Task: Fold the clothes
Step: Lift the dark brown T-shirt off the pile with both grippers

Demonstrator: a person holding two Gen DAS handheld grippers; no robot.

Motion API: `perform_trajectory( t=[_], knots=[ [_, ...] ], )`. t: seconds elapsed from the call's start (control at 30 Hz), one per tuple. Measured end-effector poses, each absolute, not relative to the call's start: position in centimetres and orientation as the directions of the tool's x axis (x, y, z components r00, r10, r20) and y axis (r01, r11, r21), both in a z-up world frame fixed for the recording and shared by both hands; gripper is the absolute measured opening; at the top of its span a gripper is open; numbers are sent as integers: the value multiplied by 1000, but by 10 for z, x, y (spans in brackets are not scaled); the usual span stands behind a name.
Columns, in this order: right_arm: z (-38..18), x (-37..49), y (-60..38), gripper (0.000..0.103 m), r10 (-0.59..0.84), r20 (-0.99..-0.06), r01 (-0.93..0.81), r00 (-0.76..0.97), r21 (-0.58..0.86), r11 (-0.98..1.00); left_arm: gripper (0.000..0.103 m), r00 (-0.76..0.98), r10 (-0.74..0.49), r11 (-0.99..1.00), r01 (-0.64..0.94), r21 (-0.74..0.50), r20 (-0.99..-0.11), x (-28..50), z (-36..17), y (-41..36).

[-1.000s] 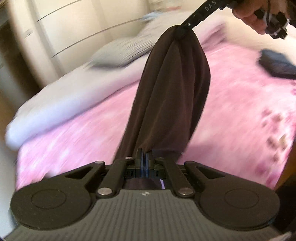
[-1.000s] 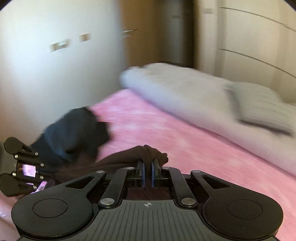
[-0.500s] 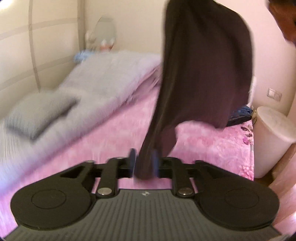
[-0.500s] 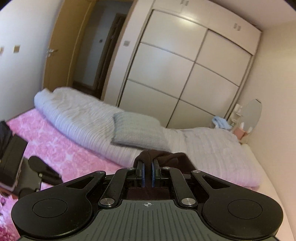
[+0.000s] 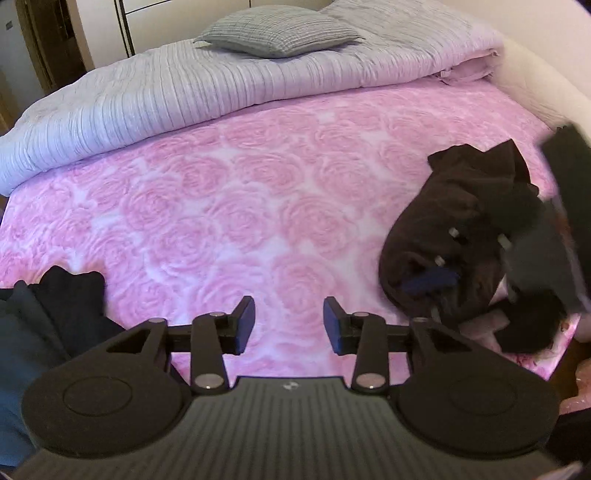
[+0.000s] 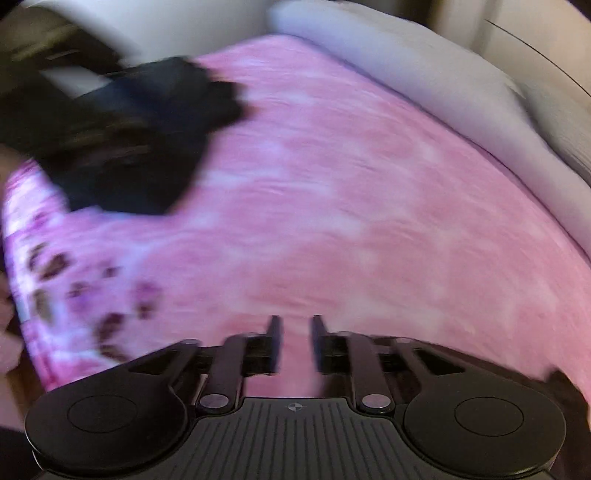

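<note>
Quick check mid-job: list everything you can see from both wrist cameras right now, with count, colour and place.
Crumpled dark brown garment: one, dark brown, heaped on the bed's right side in the left wrist view.
Dark clothing pile: one heap, black and dark blue-grey, at the bed's near left edge.
Pink rose-patterned bedspread: one, pink, covering the bed.
Pale grey ribbed duvet: one, pale grey, rolled along the far side.
Grey checked pillow: one, grey, on top of the duvet.
White wardrobe doors: white, behind the bed.
Left tool: black with blue pads, open, empty, above the bedspread.
Right tool: black, jaws apart, empty; blurred.
</note>
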State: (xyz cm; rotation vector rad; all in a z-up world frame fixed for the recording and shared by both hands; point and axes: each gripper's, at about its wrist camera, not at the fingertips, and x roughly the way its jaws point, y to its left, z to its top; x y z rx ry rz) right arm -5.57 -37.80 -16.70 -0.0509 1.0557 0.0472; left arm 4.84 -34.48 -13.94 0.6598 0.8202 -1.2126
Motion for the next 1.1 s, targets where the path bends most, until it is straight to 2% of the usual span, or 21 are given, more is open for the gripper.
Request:
perform_trajectory(
  t=[0.1,0.13,0.3,0.4,0.5,0.53,0.57,0.6,0.67,0.83,0.87,0.9,0.93,0.97,1.1],
  knots=[
    [-167,-85,-387,44,36,-867,-49,497,13,999,41,102,-568,159,987,13,-817,33,-145,-360],
    [-166,-99,-399,45,14,-871,-23,491,3,1000,45,79,-584,114,993,15,-808,22,-147,-373],
    [-167,-176,-497,50,-187,-894,111,407,-155,982,61,-64,-615,-214,973,88,-786,-71,-175,-421],
    [-177,-224,-564,56,-295,-896,105,333,-275,956,63,-81,-585,-350,923,161,-807,-121,-209,-454],
    [-196,-250,-620,61,-339,-887,22,315,-350,937,61,-18,-544,-376,899,224,-839,-155,-244,-489],
    [-204,-253,-631,62,-346,-880,-21,325,-373,928,56,10,-530,-364,900,238,-848,-161,-255,-501],
    [-212,-256,-642,63,-349,-873,-68,341,-393,917,45,34,-512,-338,911,237,-858,-162,-263,-513],
    [-220,-257,-651,64,-347,-865,-117,362,-411,904,39,47,-490,-306,926,223,-871,-160,-269,-524],
    [-236,-258,-665,66,-341,-849,-220,405,-452,865,10,50,-455,-242,954,177,-889,-151,-271,-536],
    [-290,-255,-679,66,-325,-824,-461,463,-538,706,7,54,-496,-53,994,92,-867,-115,-236,-537],
    [-293,-252,-684,61,-309,-826,-458,470,-528,715,7,64,-509,2,997,73,-858,-102,-227,-537],
    [-289,-247,-692,28,-270,-838,-428,474,-487,761,7,74,-521,51,997,55,-850,-89,-219,-537],
    [-282,-244,-701,4,-228,-848,-379,479,-434,817,6,82,-531,93,995,38,-843,-75,-209,-537],
    [-271,-243,-709,1,-216,-841,-321,496,-409,855,6,81,-541,121,992,18,-837,-64,-200,-536],
    [-201,-260,-736,1,-203,-805,-119,558,-319,940,6,17,-593,113,992,-62,-805,-38,-159,-537]
  ],
)
